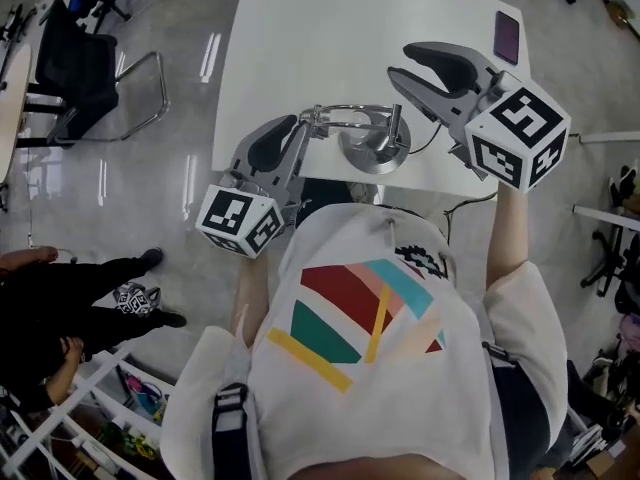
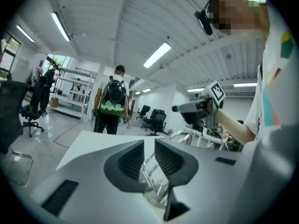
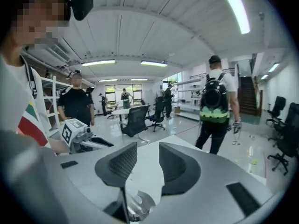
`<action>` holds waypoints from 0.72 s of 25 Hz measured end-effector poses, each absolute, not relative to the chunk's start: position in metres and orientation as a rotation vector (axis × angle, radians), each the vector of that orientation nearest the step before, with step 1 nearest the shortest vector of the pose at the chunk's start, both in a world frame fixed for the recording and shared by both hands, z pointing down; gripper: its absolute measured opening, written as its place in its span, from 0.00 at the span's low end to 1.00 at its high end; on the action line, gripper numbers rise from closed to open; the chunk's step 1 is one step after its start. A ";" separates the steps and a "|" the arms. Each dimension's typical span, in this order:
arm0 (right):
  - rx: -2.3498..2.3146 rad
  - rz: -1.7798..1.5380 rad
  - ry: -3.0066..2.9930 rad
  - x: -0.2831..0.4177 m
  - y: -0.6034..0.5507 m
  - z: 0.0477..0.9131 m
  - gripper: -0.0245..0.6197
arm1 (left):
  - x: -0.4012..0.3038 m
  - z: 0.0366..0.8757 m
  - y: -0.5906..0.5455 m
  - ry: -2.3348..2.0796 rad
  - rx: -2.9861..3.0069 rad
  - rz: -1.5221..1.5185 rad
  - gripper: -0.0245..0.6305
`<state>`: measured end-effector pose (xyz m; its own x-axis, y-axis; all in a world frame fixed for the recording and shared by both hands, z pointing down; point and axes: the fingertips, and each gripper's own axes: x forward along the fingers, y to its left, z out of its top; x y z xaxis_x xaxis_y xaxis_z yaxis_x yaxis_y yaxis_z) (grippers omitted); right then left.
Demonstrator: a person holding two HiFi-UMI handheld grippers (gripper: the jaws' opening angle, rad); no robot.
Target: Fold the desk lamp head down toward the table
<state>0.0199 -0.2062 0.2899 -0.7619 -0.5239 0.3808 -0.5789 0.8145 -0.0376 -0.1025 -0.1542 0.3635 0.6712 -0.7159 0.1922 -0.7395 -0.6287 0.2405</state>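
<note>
Currently: left gripper pinched on the desk lamp, right gripper free above it.
Lamp stands at the near edge of the white table, its round base to the right and its thin wire frame reaching left into the left jaws. Those jaws sit narrow, with the rods between their ribbed pads. Right jaws stand part-open with nothing between them, only tabletop showing through the gap. Risks, as I judge them: the polished chrome rods are slim and slick, so they may slide or twist in the pads. The base is unbraced, so a push on the frame could drag or tip it off the near edge. Base is a shiny disc; frame is bent rod, open and springy-looking.
</note>
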 end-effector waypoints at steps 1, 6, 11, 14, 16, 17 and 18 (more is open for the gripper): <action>0.943 0.196 -2.652 0.035 -0.209 0.284 0.27 | -0.105 0.347 -0.161 -1.196 2.608 0.049 0.21; 1.655 0.271 -2.683 0.109 -0.206 0.269 0.27 | -0.099 0.279 -0.201 -1.363 2.686 -0.209 0.21; 1.958 0.374 -2.650 0.139 -0.175 0.272 0.27 | -0.046 0.251 -0.206 -1.334 2.771 -0.219 0.16; 1.974 0.300 -2.539 0.141 -0.163 0.286 0.27 | -0.022 0.252 -0.200 -1.266 2.843 -0.193 0.11; 1.962 0.289 -2.515 0.140 -0.160 0.293 0.27 | -0.016 0.256 -0.198 -1.233 2.838 -0.195 0.11; 1.959 0.294 -2.518 0.141 -0.158 0.294 0.27 | -0.013 0.258 -0.196 -1.218 2.833 -0.196 0.11; 1.960 0.298 -2.523 0.141 -0.157 0.294 0.27 | -0.011 0.259 -0.195 -1.209 2.832 -0.196 0.11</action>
<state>0.1411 -0.1572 0.2937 -0.2525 -0.9657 0.0606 -0.9532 0.2375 -0.1870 -0.0109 -0.1955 0.2586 0.6851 -0.7223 -0.0943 -0.7151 -0.6916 0.1013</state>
